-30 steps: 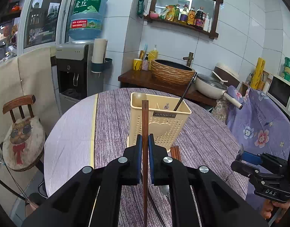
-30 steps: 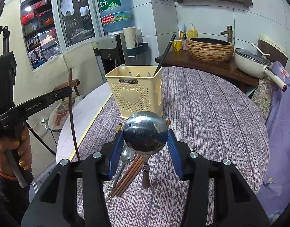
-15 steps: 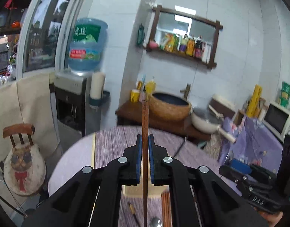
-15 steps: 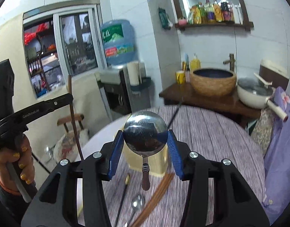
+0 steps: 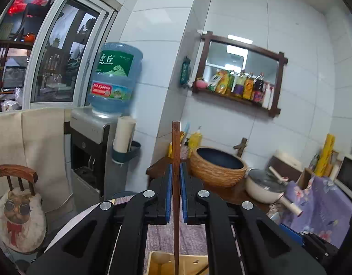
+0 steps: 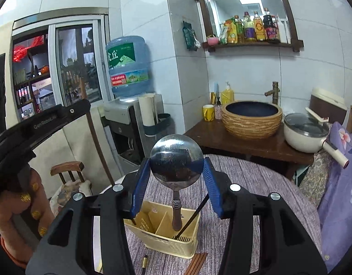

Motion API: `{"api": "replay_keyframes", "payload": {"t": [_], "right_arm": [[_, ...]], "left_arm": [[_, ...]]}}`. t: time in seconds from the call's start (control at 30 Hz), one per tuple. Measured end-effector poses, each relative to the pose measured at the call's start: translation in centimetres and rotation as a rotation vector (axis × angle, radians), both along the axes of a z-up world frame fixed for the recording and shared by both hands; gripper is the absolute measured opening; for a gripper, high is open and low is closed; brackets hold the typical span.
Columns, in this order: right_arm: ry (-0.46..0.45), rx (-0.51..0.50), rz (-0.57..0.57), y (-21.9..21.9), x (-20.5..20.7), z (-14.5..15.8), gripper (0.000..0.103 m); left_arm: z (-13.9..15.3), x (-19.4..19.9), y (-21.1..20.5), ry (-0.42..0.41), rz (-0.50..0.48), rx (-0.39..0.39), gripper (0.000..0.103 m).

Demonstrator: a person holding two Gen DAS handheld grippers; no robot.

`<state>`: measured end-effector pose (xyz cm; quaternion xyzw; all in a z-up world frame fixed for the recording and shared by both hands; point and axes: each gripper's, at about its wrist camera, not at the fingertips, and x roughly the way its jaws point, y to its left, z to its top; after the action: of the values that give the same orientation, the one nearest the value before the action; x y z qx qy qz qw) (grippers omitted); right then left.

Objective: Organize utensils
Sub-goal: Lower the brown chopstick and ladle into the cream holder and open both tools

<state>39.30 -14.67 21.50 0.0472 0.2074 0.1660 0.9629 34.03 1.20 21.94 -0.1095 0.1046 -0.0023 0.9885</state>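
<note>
My left gripper (image 5: 176, 192) is shut on a brown wooden chopstick (image 5: 176, 160), held upright above the cream plastic utensil basket (image 5: 187, 263). In the right wrist view the left gripper (image 6: 84, 107) and its chopstick (image 6: 96, 142) show at the left, the chopstick tip reaching the basket's left compartment. My right gripper (image 6: 176, 181) is shut on a steel ladle (image 6: 176, 158) by its bowl, handle hanging down over the middle compartment of the basket (image 6: 164, 233). A black utensil (image 6: 192, 217) leans in the basket.
The basket stands on a round table with a purple striped cloth (image 6: 256, 183). Brown chopsticks (image 6: 197, 263) and a dark utensil (image 6: 144, 261) lie in front of the basket. Behind are a water dispenser (image 6: 127, 73), wicker basin (image 6: 251, 119), pot (image 6: 306, 133) and small chair (image 5: 17, 190).
Both grippers have risen and tilted up while holding their utensils; the basket has dropped low in both views. The chopstick and ladle now hang over the basket.
</note>
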Motion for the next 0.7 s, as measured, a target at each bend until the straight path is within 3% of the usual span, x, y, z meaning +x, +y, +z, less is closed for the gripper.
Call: {"api": "replay_keyframes", "payload": {"t": [0.27,0.7], "right_arm": [[0.061,-0.020,-0.007,0.4,1.0,-5.8,0.047],[0.075,-0.089,-0.022,1.1,0.6,-10.9,0.048]], "left_arm": [[-5.8,0.8,-0.1,0.071,-0.006,0.007,0.008],[-11.2,0.9,-0.2,0.178,-0.061,0.047,0.008]]}}
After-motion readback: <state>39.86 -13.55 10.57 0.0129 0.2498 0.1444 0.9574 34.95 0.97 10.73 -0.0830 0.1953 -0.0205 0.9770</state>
